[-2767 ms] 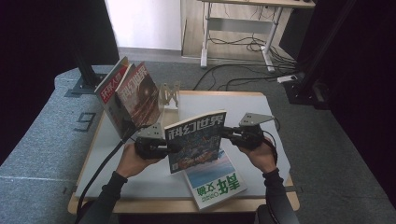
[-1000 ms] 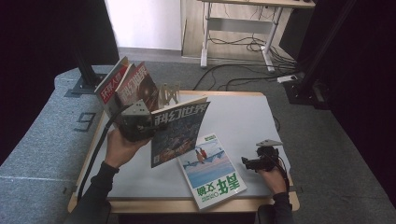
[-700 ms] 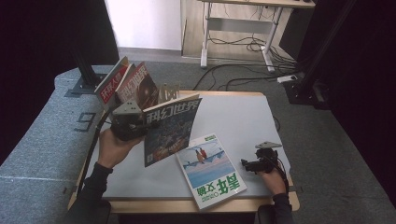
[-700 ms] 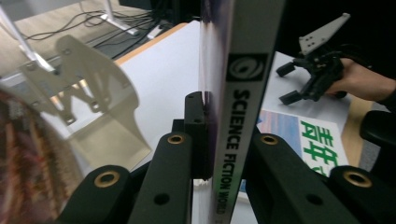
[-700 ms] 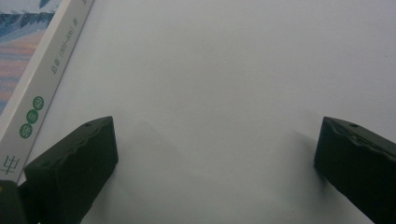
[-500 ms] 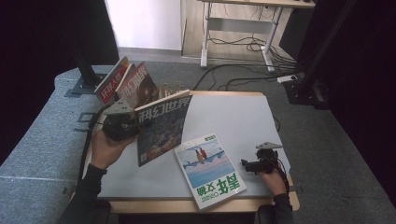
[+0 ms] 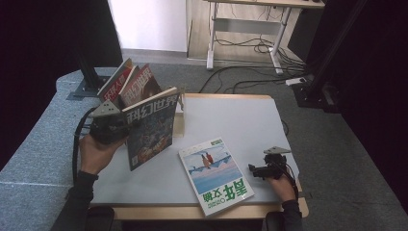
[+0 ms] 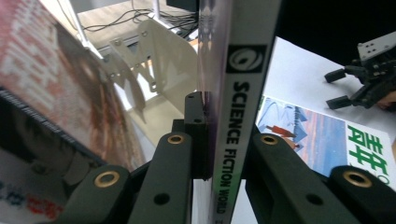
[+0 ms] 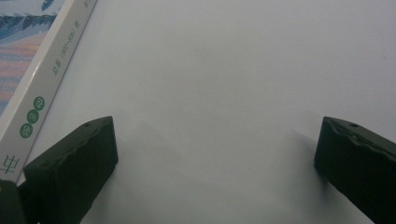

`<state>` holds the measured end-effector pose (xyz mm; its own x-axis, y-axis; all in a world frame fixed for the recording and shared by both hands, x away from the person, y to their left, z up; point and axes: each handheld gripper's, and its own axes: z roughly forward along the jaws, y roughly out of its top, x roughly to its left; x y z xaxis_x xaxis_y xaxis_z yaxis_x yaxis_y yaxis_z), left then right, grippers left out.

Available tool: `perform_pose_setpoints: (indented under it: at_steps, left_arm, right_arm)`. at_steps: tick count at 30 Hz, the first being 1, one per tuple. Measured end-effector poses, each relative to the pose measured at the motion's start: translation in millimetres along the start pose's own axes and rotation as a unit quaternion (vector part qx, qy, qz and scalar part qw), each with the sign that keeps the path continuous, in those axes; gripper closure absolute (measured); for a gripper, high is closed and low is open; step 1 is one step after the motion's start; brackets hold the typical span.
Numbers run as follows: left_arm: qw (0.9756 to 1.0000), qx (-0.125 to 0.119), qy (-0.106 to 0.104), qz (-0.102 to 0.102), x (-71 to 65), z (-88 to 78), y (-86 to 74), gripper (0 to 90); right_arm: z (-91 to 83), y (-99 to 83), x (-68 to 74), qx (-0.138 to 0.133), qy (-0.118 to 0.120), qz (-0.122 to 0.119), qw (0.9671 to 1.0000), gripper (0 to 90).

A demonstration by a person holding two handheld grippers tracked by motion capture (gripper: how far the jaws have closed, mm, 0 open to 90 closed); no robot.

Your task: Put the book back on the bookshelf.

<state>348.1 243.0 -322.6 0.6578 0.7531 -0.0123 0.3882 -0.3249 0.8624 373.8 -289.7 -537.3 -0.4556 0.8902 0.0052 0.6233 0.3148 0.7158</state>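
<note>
My left gripper (image 7: 120,129) is shut on the spine of a science fiction magazine (image 7: 151,125) and holds it upright above the table's left side. Its white spine (image 8: 238,107) stands between the black jaws of my left gripper (image 8: 224,130). Just behind it, two magazines (image 7: 130,84) lean at the back left, next to a pale metal bookend (image 8: 154,60). A third magazine (image 7: 216,175) lies flat near the front edge. My right gripper (image 7: 255,171) rests on the table to its right, and the jaws of my right gripper (image 9: 215,144) stand wide open over bare white tabletop, with the flat magazine's edge (image 9: 42,60) at the left.
The white table (image 7: 240,120) has free room across its right and back. Cables and a desk frame (image 7: 245,29) lie on the floor beyond. A dark stand (image 7: 86,77) rises at the left of the table.
Both grippers held the science fiction magazine at first; the right one let go and settled at the front right. My left hand has carried the magazine leftward toward the leaning magazines.
</note>
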Motion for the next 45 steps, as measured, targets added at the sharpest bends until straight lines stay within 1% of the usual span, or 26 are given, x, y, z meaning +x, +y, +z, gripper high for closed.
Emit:
perform_pose_setpoints:
  at_steps: [9, 15, 22, 34, 45]
  left_arm:
    - [0.9995, 0.001, 0.028, -0.013, 12.5, -7.9, -1.0, 82.6]
    - [0.9986, 0.001, 0.046, -0.024, 20.9, -7.5, -1.2, 82.6]
    - [0.9975, 0.004, 0.064, -0.03, 27.1, 2.9, 1.6, 82.6]
    - [0.9952, -0.006, 0.08, -0.057, 39.4, 24.2, 7.7, 82.6]
    - [0.9933, -0.017, 0.089, -0.072, 50.1, 41.8, 12.1, 82.6]
  right_arm:
    - [0.0, 0.0, 0.0, 0.0, 0.0, 0.0, 1.0, 0.0]
    - [0.0, 0.0, 0.0, 0.0, 0.0, 0.0, 1.0, 0.0]
    - [0.1, -0.1, 0.0, -0.001, 0.0, 0.001, 1.0, 0.0]
    - [0.1, -0.1, 0.0, -0.001, 0.0, 0.001, 1.0, 0.0]
    - [0.0, -0.1, 0.1, -0.001, 0.001, 0.002, 1.0, 0.0]
